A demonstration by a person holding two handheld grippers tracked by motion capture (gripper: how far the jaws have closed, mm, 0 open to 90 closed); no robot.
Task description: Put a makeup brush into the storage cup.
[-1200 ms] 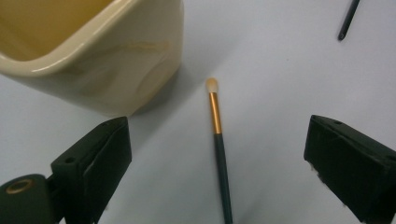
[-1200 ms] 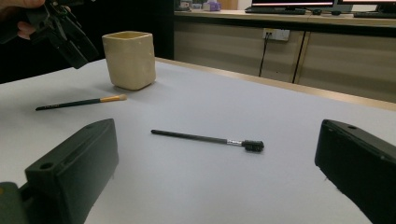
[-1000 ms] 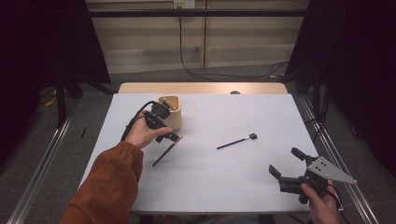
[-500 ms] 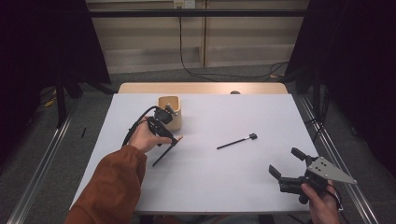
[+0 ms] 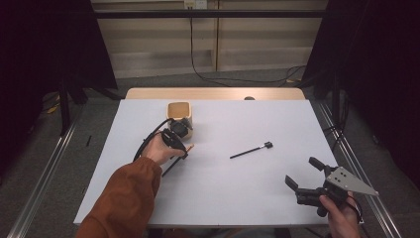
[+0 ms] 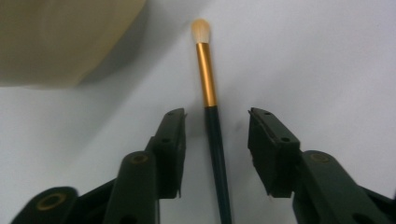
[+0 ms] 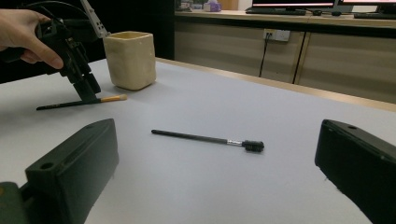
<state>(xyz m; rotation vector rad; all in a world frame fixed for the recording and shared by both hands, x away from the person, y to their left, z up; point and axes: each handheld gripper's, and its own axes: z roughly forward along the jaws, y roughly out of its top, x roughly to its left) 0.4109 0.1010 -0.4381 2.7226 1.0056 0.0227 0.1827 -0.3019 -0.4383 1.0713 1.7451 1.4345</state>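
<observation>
While our left claw (image 6: 215, 154) hangs wide, the brush (image 6: 211, 112) lies between its jaws, handle running along them; our right claw (image 5: 308, 179), also wide, waits far off.

**Colours on the counter**

The counter (image 5: 247, 124) is covered in plain white, with a pale wooden edge seen at its far side. The cup (image 5: 179, 113) is coloured cream. The makeup brush (image 6: 211, 112) is marked by a dark handle, a gold ferrule and a pale peach tip. The spoolie brush (image 7: 205, 138) is black throughout. Both the left gripper (image 6: 215, 140) and the right gripper (image 5: 306, 174) are finished in black, the latter topped by a grey plate. A rust-orange sleeve (image 5: 124, 198) is worn.
</observation>
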